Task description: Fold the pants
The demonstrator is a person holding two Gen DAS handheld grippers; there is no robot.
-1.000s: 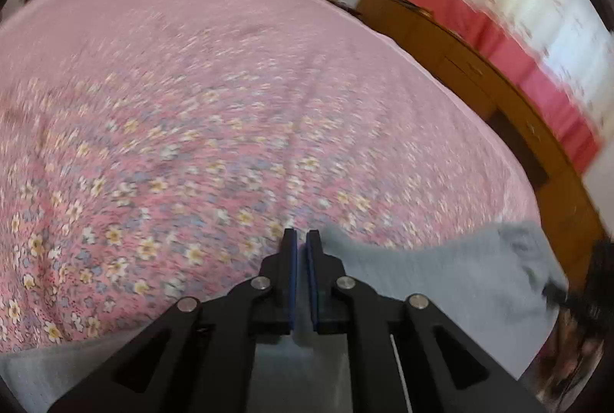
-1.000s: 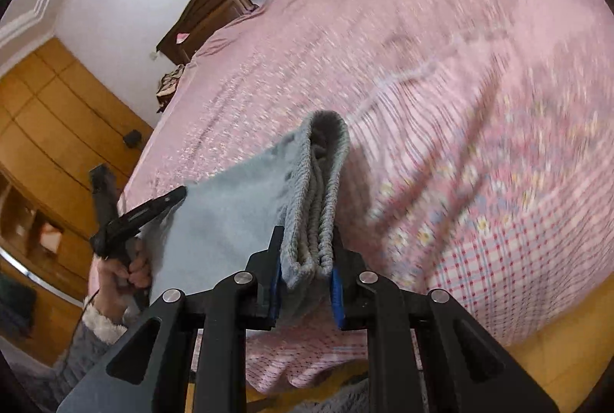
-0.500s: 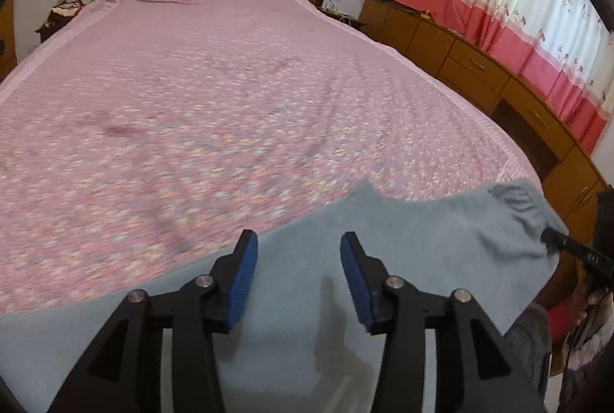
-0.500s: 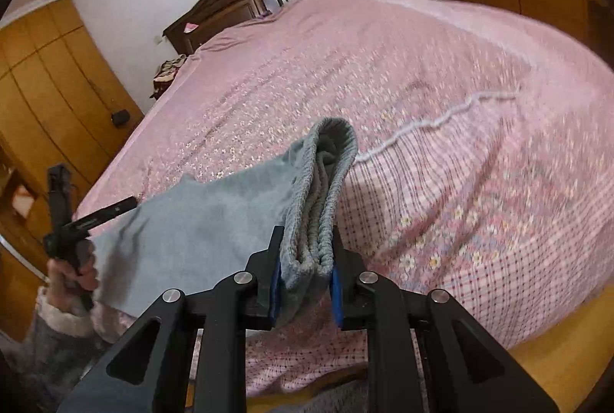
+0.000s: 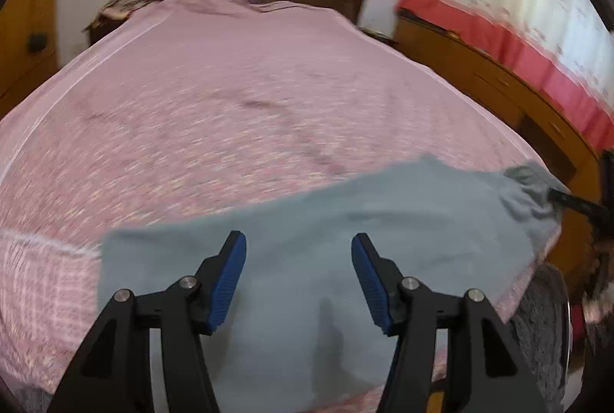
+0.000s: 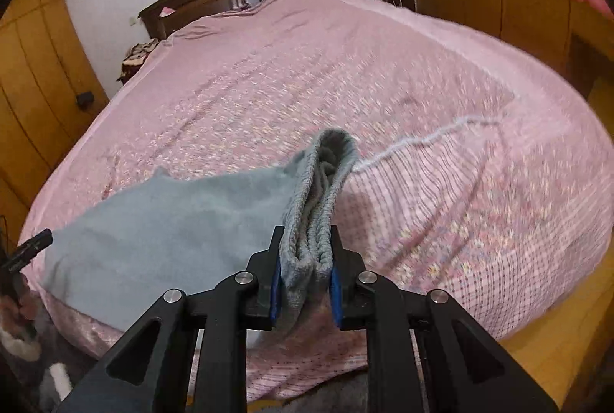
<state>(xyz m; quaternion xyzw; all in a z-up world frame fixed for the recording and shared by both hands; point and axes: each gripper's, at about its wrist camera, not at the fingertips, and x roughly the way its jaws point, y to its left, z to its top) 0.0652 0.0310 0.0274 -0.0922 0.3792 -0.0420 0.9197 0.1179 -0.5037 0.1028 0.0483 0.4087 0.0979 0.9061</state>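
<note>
Left tool (image 5: 298, 278) spread wider, pants (image 5: 345, 259) lengthwise between tools

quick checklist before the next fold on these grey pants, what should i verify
1. Right gripper clamped on the ribbed waistband of the grey pants: ok.
2. Left gripper free to regrasp, jaws wide apart, nothing between them: ok.
3. Pants spread flat on the pink bedspread: not ok, the waistband end is lifted.
4. Far hem edge lies straight on the bed: ok.
5. Both legs aligned on top of each other: cannot tell.
6. Bedspread beyond the pants open for the fold: ok.
</note>
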